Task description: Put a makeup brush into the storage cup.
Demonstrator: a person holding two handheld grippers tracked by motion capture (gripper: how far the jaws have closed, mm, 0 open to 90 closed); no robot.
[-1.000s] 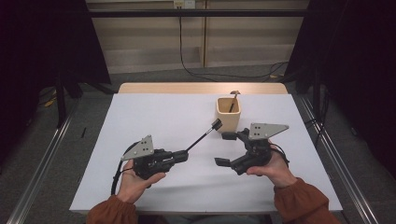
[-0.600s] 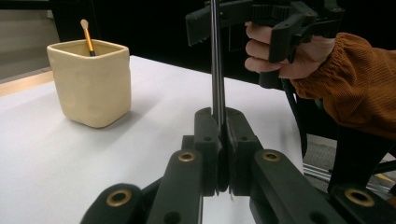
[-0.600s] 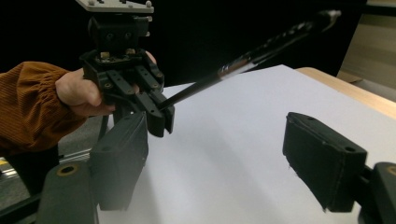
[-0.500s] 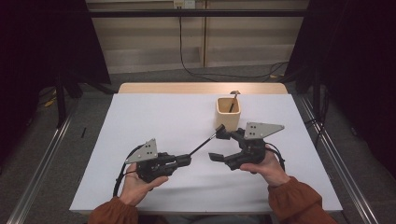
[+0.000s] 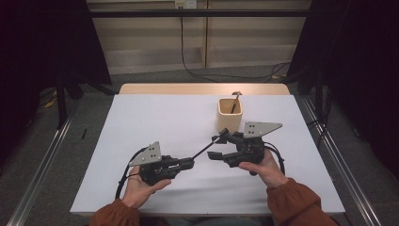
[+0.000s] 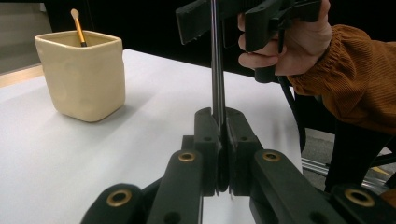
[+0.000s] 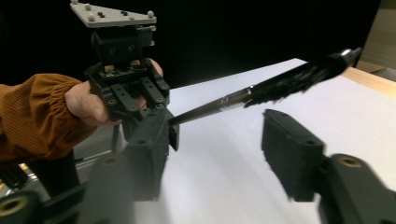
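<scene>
Left gripper (image 5: 190,163) pinching brush (image 5: 205,149) handle; bristle end between closing, untouching right gripper (image 5: 217,147) jaws.

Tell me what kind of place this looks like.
Probably a lab recording station rather than a home: a white-covered table ringed by black curtains, floor rails, cables along the back wall, and a person working two handheld grippers near a cream cup.

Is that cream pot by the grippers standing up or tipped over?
Upright. The cream square ceramic pot stands on its base on the white table, mouth upward, with a small gold-handled brush poking out the top.
</scene>
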